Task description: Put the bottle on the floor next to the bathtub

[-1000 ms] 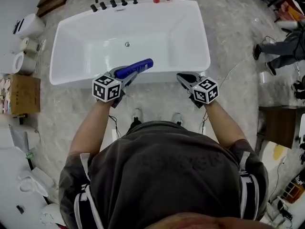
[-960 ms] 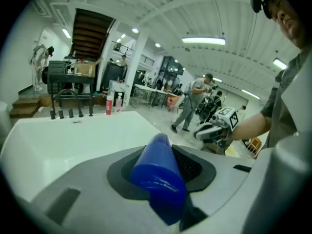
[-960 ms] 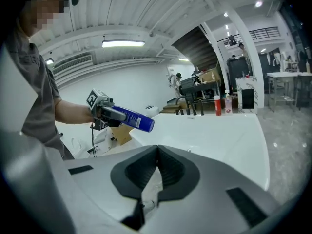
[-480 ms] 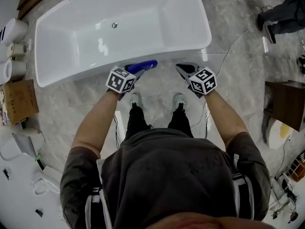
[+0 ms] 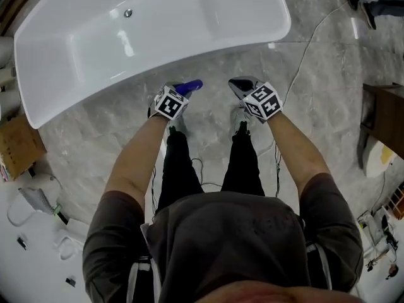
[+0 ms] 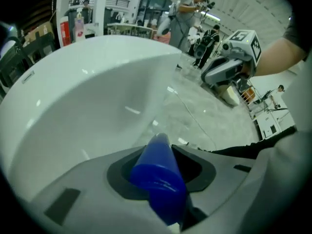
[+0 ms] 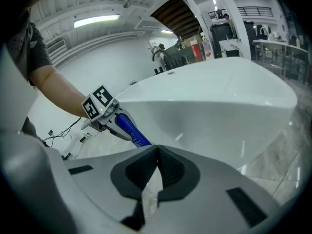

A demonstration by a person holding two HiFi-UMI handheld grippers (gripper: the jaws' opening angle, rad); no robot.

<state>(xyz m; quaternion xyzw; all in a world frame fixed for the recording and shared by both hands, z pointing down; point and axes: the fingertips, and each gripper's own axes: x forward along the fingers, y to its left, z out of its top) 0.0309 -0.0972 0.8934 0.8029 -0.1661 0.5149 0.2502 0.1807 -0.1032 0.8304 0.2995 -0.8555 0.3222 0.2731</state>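
Left tool [image 5: 182, 91] clenched on the blue bottle [image 5: 191, 85], whose tip points at the outer wall of the bathtub [image 5: 88, 93]. Bottle is held low over the marble floor [image 5: 315, 68] close to the tub. Right tool [image 5: 235, 84] is just beside it, jaws together and empty.

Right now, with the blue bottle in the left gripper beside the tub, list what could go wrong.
1. The blue bottle juts at a slant from the left gripper. Released like this, it would likely tip over on the floor.
2. Its free end points toward the bathtub and could knock the wall.
3. The person's shoes sit close beneath, crowding the landing spot.
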